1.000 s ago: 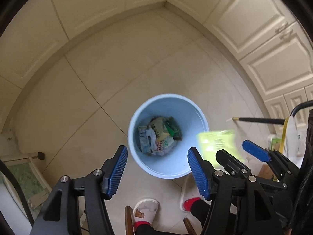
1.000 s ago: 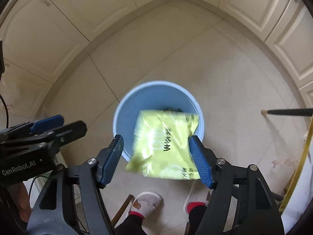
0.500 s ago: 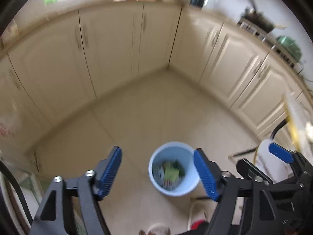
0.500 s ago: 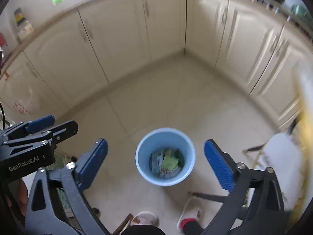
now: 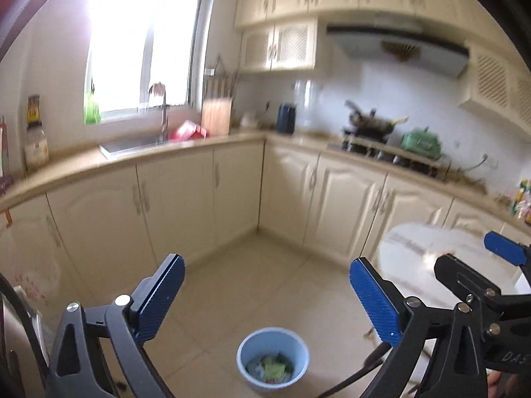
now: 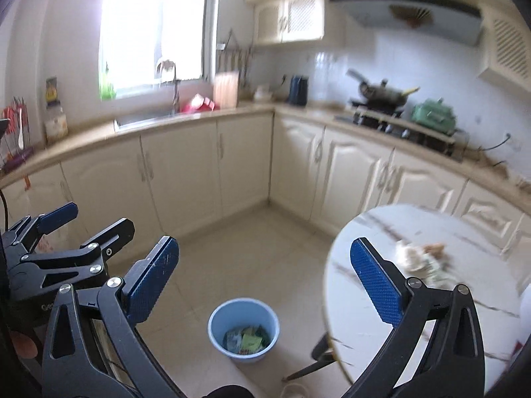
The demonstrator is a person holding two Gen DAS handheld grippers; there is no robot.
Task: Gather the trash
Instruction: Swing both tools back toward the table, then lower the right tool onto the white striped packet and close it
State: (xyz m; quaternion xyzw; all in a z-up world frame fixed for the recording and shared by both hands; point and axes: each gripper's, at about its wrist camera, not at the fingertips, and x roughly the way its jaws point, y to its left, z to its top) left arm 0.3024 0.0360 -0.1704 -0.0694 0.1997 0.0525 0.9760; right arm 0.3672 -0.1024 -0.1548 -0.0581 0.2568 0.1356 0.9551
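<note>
Right wrist view: crumpled pale paper-and-wrapper scrap [image 6: 419, 260] lies on the round white marble-look table [image 6: 365, 285], toward its far side, blurred.
Handling: judged light, soft and crushable, not fragile; pinch it across the bunched middle.
Bin: round light-blue plastic bucket [image 6: 243, 329] on the floor just left of the table, wrappers already inside.
Right gripper [image 6: 262, 282]: jaws spread wide, nothing between them; they have just been opening.
Left gripper [image 5: 265, 298]: likewise wide and empty, jaws just been opening.
Beyond the table: cream cabinets [image 6: 186, 162].
</note>
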